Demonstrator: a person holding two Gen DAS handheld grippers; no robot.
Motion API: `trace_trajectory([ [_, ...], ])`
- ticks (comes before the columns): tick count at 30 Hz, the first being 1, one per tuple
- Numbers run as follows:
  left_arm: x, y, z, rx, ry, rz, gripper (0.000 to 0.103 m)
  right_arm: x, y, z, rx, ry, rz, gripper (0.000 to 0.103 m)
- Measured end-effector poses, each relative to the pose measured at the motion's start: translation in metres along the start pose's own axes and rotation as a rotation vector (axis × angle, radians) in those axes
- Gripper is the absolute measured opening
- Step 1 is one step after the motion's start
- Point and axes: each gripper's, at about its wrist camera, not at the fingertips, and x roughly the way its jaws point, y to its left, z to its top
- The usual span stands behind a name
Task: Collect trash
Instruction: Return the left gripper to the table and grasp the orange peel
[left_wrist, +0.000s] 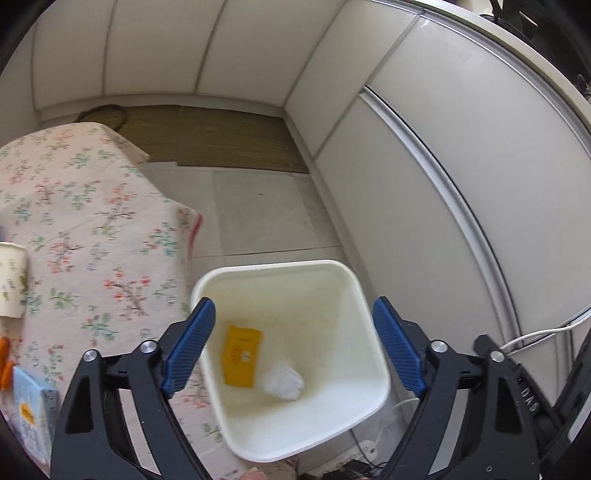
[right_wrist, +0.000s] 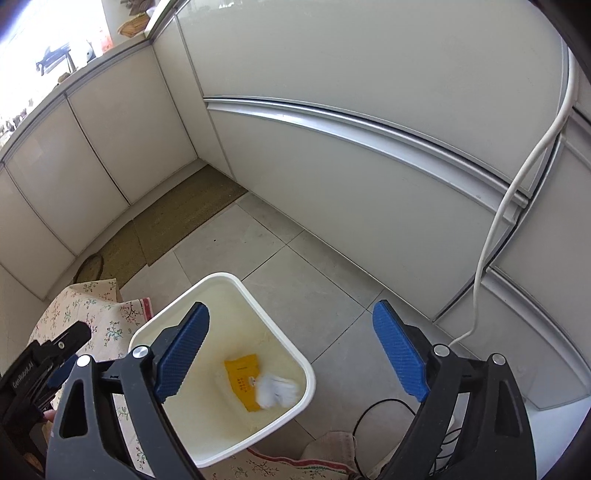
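A white square bin (left_wrist: 365, 295) stands on the floor beside the table; it also shows in the right wrist view (right_wrist: 306, 373). Inside lie a yellow packet (left_wrist: 242, 356) and a crumpled white tissue (left_wrist: 284, 380), also seen in the right wrist view as the packet (right_wrist: 242, 374) and the blurred tissue (right_wrist: 279, 391). My left gripper (left_wrist: 293, 347) is open and empty above the bin. My right gripper (right_wrist: 291, 349) is open and empty above the bin's right rim. The left gripper's body (right_wrist: 40, 365) shows at the left of the right wrist view.
A table with a floral cloth (left_wrist: 85, 229) stands left of the bin, with a paper cup (left_wrist: 11, 280), a box (left_wrist: 33, 417) and an orange item (left_wrist: 5, 362) on it. White cabinets (right_wrist: 332, 147) line the walls. A woven mat (left_wrist: 221, 140) lies on the tiled floor. Cables (right_wrist: 491, 236) run at the right.
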Motion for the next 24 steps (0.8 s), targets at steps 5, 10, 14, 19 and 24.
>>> trace_trajectory([
  [5,-0.018,0.023,-0.008,-0.015,-0.016,0.096,0.096,0.000,0.019,-0.009,-0.055,0.008,0.007,0.091],
  [10,-0.037,0.053,-0.020,0.042,-0.017,0.242,0.096,0.006,0.054,-0.022,-0.151,0.044,0.033,0.092],
  [14,-0.049,0.094,-0.025,0.018,0.006,0.302,0.096,0.003,0.081,-0.030,-0.211,0.049,0.062,0.092],
  [19,-0.065,0.144,-0.030,-0.020,0.019,0.376,0.096,0.000,0.113,-0.042,-0.283,0.065,0.097,0.092],
  [24,-0.065,0.191,-0.037,0.014,0.120,0.435,0.096,0.004,0.139,-0.054,-0.337,0.103,0.124,0.092],
])
